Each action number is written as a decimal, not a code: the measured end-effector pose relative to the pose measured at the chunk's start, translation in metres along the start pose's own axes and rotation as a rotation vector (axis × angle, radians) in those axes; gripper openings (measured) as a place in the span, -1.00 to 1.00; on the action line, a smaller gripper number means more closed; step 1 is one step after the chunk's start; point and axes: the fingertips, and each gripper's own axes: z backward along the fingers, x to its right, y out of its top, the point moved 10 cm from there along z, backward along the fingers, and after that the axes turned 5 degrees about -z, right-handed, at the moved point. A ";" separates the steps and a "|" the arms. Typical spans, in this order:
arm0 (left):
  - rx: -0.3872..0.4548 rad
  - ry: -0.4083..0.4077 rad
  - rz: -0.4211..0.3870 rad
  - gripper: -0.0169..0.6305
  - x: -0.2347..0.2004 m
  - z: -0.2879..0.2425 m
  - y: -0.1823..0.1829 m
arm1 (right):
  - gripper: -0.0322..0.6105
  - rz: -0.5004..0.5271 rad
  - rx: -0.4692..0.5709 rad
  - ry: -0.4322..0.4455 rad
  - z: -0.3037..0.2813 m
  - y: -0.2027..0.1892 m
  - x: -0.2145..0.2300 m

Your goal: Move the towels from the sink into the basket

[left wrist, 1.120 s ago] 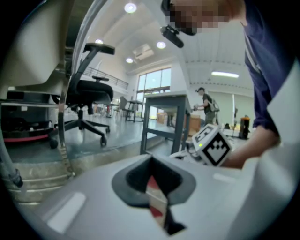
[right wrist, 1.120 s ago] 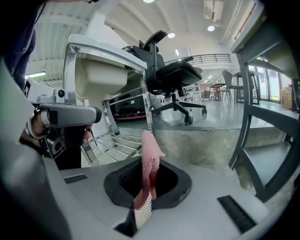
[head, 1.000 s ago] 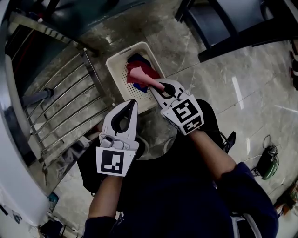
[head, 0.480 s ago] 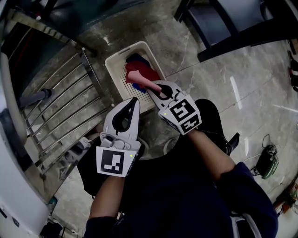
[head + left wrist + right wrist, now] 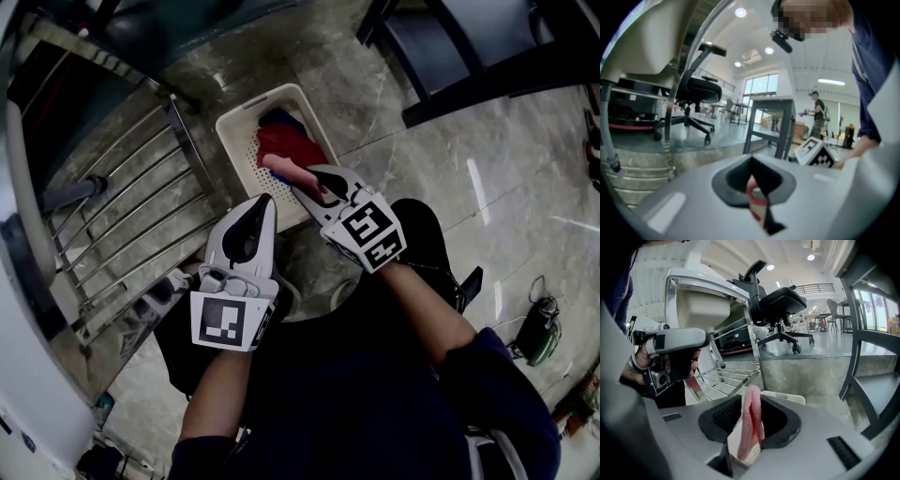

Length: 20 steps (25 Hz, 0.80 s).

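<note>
A white perforated basket stands on the stone floor with a red towel and a blue towel in it. My right gripper reaches over the basket's near edge. Its jaws have just been opening, and a pink towel still lies loosely between them. In the right gripper view the pink towel hangs in the gap of the right gripper, with the basket below. My left gripper hovers shut and empty just left of it.
A metal bar rack runs along the left of the basket, and its bars show in the right gripper view. Dark table legs stand at the upper right. An office chair and a distant person are beyond.
The right gripper has sunk a little toward the basket with the pink towel, and its jaws have parted. The left gripper has hardly moved.
</note>
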 end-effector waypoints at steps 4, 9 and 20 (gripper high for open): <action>0.005 -0.003 0.001 -0.94 0.000 0.000 0.000 | -0.54 0.004 -0.004 0.000 0.000 -0.001 0.000; 0.004 0.000 0.010 -0.94 -0.002 0.000 -0.001 | -0.54 0.006 0.005 -0.017 0.004 0.000 0.005; 0.032 -0.035 0.044 -0.94 0.003 0.001 0.005 | -0.54 -0.011 0.070 -0.072 0.020 0.008 0.021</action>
